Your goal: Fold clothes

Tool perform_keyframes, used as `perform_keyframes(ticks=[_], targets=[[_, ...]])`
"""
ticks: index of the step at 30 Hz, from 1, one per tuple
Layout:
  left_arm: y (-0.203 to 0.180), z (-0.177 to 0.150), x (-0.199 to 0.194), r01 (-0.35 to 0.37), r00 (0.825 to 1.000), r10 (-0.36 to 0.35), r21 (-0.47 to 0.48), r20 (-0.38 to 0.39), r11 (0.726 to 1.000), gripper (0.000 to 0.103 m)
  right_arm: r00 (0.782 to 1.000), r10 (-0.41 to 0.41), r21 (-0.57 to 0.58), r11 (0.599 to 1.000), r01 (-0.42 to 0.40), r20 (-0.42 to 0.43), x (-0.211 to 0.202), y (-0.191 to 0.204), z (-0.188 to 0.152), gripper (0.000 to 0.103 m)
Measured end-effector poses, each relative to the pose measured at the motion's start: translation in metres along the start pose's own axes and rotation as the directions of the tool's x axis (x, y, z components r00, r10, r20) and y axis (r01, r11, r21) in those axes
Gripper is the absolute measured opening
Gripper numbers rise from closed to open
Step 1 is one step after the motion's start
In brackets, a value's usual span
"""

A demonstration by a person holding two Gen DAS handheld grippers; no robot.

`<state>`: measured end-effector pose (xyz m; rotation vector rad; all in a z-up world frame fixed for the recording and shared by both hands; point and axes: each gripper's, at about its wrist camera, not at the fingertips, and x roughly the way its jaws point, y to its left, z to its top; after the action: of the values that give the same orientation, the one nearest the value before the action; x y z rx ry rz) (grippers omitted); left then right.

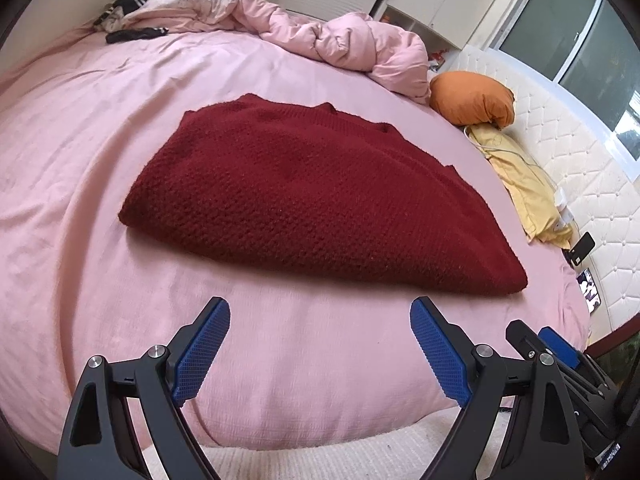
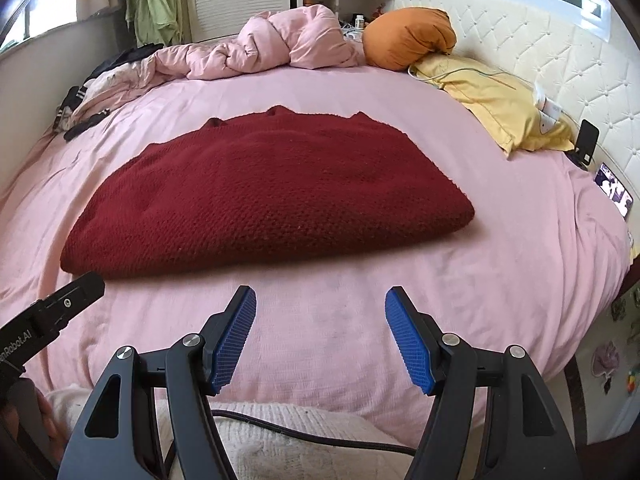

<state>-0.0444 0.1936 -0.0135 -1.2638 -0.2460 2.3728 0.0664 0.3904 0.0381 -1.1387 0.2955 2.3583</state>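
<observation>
From the left wrist camera, a dark red knitted sweater (image 1: 316, 200) lies folded in the middle of the bed, flat on the pink sheet (image 1: 80, 152). Its long axis runs from the near right corner up toward the far left, and the thick folded edge faces the camera; the ragged far edge, with small bumps of fabric, faces the crumpled pink duvet (image 1: 352, 46). The left gripper (image 1: 320, 344) hovers above the bare sheet just short of the sweater's near edge, its blue-padded fingers (image 1: 202, 354) spread wide with nothing between them. At the lower right the tip of the right gripper (image 1: 540, 344) peeks in. To the right, an orange pillow (image 1: 472, 100) sits above a yellow pillow (image 1: 524, 188), with a dark phone (image 1: 582, 249) propped near the white tufted headboard (image 1: 560, 132).

From the right wrist camera, the same sweater (image 2: 272, 192) stretches mostly side to side, its near left end lower in the frame and its right end rounded off. The folded edge again faces the camera, and the far edge points toward the duvet (image 2: 272, 46). The right gripper (image 2: 320, 340) hangs over the sheet (image 2: 500, 220) close to the sweater but apart from it, fingers (image 2: 234, 344) spread and holding nothing. The left gripper's black tip (image 2: 68, 304) enters at the left, close to the sweater's near left corner. The orange pillow (image 2: 408, 38) and yellow pillow (image 2: 492, 104) lie against the headboard (image 2: 552, 72).
</observation>
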Motion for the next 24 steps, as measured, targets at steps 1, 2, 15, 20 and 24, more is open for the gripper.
perform_keyframes(ticks=[1, 2, 15, 20, 24], targets=[[-0.0001, 0.0003, 0.0000, 0.001, 1.000, -0.001, 0.002, 0.000, 1.000, 0.091, 1.000, 0.000, 0.000, 1.000, 0.000, -0.003, 0.0003, 0.0001, 0.0001, 0.068], [-0.0003, 0.0003, 0.0002, 0.002, 1.000, -0.002, 0.003, 0.000, 1.000, 0.091, 1.000, 0.000, -0.002, 1.000, 0.000, -0.006, 0.0011, 0.0003, 0.0002, 0.068], [0.0007, 0.0025, -0.0004, 0.016, 1.000, -0.016, 0.002, -0.001, 1.000, 0.091, 1.000, -0.010, -0.030, 0.999, 0.010, -0.025, 0.0047, 0.0069, 0.0002, 0.068], [-0.0003, 0.0021, -0.0001, 0.014, 1.000, -0.014, 0.003, -0.003, 1.000, 0.091, 1.000, -0.009, -0.034, 0.999, 0.008, -0.026, 0.0049, 0.0078, 0.0006, 0.068], [-0.0031, 0.0018, 0.0009, 0.005, 1.000, -0.005, 0.014, -0.010, 1.000, 0.091, 0.999, 0.010, -0.031, 0.999, -0.011, -0.037, 0.0075, 0.0066, 0.0010, 0.068]])
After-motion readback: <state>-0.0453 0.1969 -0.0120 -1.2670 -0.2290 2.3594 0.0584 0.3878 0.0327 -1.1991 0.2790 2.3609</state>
